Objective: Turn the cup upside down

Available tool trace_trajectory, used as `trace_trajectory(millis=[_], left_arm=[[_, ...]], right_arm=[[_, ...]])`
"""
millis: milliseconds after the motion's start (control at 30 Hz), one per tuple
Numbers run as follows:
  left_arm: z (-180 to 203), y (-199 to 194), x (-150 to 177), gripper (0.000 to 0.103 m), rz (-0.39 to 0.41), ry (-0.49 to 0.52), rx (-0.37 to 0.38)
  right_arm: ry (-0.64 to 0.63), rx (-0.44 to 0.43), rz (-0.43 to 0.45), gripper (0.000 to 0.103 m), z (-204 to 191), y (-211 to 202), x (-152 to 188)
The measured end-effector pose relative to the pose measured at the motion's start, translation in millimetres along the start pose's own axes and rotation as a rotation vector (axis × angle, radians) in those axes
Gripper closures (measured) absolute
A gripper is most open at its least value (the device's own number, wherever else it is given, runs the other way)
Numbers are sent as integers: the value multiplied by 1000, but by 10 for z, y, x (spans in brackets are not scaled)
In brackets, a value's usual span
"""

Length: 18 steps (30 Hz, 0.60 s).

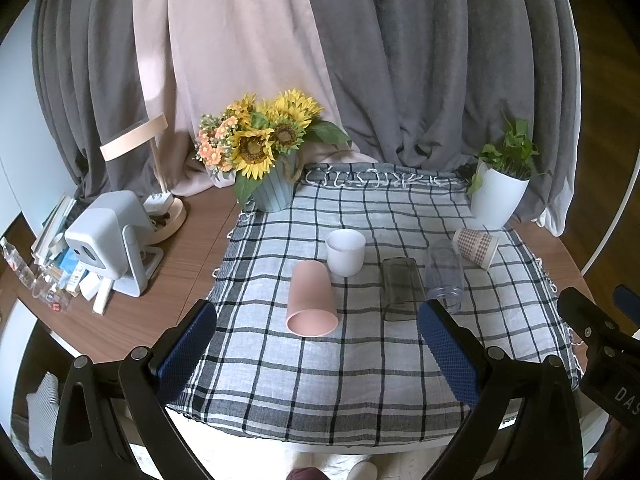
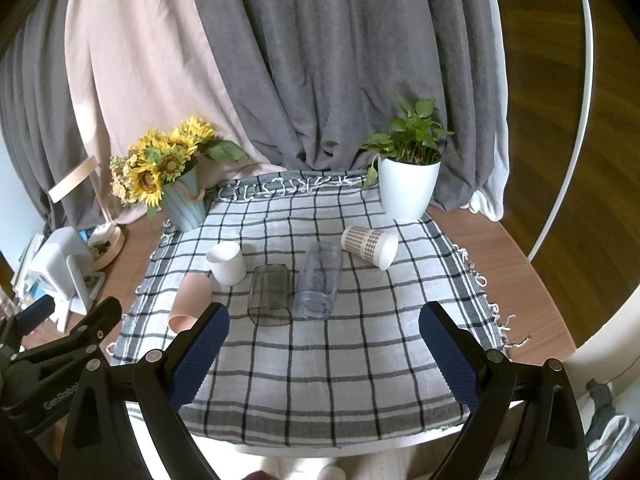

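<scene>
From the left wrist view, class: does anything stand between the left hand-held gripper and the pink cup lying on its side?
Nothing visible does. The left hand-held gripper is open, with only checked cloth between it and the pink cup.

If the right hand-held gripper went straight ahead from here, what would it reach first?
Probably the clear plastic cup lying on its side on the checked cloth; the open right hand-held gripper points roughly at it, though depth is uncertain.

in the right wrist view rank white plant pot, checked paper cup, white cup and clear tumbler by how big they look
1. white plant pot
2. clear tumbler
3. checked paper cup and white cup: they look alike, so no ranking; one lies down, one stands.
</scene>
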<state>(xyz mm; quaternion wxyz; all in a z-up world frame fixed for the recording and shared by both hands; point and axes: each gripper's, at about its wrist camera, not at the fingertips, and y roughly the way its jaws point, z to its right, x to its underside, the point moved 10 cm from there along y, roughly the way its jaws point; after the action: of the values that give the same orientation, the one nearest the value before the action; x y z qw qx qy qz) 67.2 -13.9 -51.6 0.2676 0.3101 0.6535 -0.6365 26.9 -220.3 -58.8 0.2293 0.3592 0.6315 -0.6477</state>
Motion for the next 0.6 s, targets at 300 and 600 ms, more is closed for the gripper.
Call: trace_trajectory(millis=[300,600], left_arm=[[32,-21,-48,0,1,7,3],[25,-27,-31,0,3,7,5]], right_arm=[[-1,0,1,7,-2,-1,-1],[-1,1,2,7,0,-2,2]])
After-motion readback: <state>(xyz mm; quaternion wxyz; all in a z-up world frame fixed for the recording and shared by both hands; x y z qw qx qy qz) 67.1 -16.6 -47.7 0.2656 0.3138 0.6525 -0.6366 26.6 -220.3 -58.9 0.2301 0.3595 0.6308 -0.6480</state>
